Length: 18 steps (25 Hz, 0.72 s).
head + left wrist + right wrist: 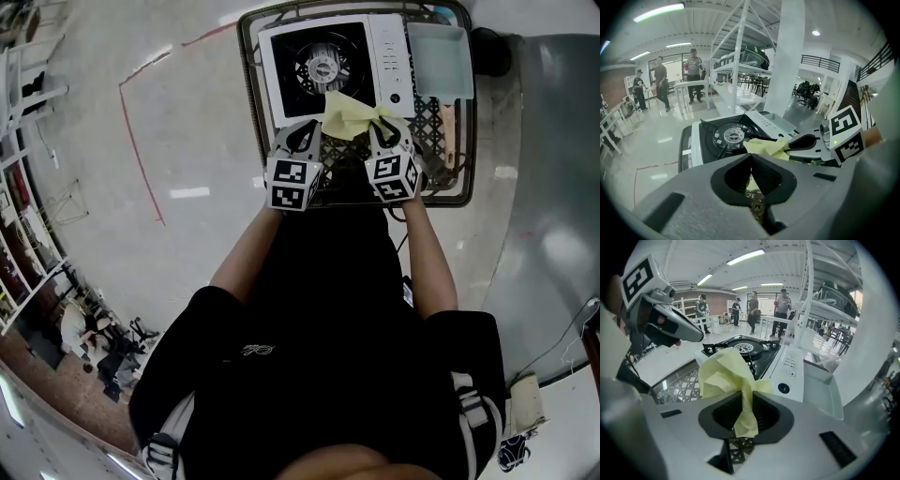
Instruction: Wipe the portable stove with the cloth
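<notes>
the right gripper (749, 398) pinches the crumpled pale-yellow cloth (723, 373) over the near edge of the white portable gas stove (388, 52) (black burner top). the left gripper (751, 158) is closed and empty beside it.

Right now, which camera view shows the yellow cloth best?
The right gripper view: the yellow cloth fills its centre, pinched in the right gripper. The head view shows it small, over the near edge of the portable stove. The left gripper view shows only a crumpled part beside the right gripper.
</notes>
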Each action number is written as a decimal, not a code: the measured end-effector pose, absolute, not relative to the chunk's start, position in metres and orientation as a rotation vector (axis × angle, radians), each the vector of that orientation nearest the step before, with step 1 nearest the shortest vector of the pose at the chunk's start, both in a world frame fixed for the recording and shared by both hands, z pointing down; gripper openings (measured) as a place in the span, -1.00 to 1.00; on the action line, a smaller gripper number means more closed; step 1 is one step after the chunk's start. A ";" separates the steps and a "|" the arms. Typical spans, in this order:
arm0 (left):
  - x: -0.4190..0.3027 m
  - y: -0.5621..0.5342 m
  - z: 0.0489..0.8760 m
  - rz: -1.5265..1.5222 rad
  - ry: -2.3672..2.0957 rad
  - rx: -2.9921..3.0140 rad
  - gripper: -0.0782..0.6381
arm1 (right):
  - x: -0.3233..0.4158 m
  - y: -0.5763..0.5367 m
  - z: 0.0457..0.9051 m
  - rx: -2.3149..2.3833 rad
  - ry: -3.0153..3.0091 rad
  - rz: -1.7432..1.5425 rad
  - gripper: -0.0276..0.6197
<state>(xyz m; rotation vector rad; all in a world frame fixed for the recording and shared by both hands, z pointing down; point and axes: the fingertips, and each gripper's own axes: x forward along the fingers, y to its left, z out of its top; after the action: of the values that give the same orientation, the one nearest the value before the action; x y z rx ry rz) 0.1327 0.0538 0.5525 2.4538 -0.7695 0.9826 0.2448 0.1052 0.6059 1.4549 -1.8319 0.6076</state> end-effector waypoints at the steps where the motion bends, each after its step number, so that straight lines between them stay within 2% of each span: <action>1: 0.134 0.054 0.553 0.985 -0.767 2.454 -0.73 | 0.246 0.105 0.606 1.463 -1.833 0.618 -0.69; 8: 0.139 0.058 0.552 0.994 -0.750 2.462 -0.73 | 0.269 0.114 0.603 1.548 -1.771 0.615 -0.76; 18: 0.139 0.057 0.552 0.999 -0.744 2.466 -0.73 | 0.309 0.126 0.605 1.645 -1.681 0.649 -0.76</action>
<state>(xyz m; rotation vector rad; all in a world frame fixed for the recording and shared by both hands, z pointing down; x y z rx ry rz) 0.1392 0.0570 0.5522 2.4661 -0.7441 0.9986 0.3095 0.1256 0.6052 1.6451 -1.6810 0.6490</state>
